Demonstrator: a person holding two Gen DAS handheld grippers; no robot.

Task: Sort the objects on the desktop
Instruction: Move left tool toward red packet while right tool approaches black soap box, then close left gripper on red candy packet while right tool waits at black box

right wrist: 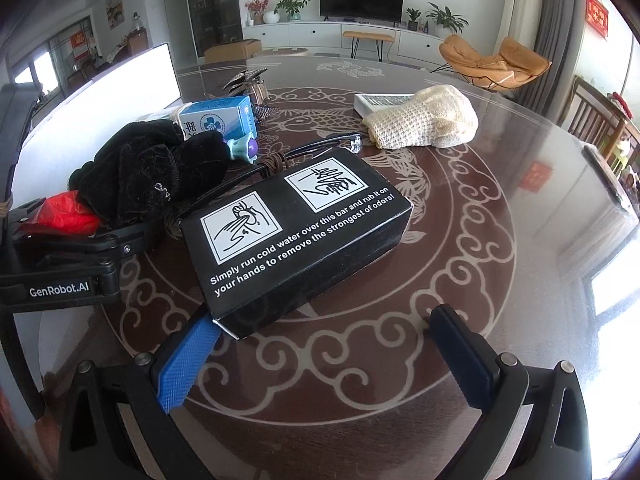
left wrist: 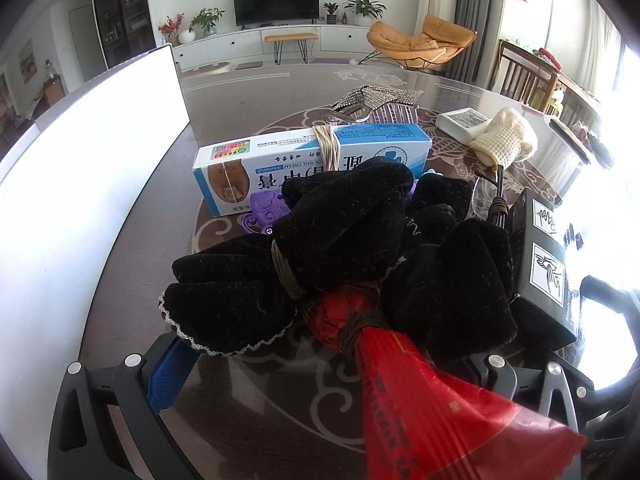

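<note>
Left wrist view: left gripper [left wrist: 332,364] spread wide around red bag [left wrist: 420,400] and black velvet scrunchie [left wrist: 340,248], grip perhaps loose; behind, blue box [left wrist: 280,152] reading "NAIL CREAM".

Right wrist view: right gripper [right wrist: 324,356] open, blue finger [right wrist: 188,360] touching black box [right wrist: 296,232] printed "Simply run cold water over this bar", on table [right wrist: 460,260]; knitted mitt [right wrist: 424,118] beyond.

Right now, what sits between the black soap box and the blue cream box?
In the right wrist view, a black velvet scrunchie and a dark wire-like hair accessory lie between black box and blue box.
</note>
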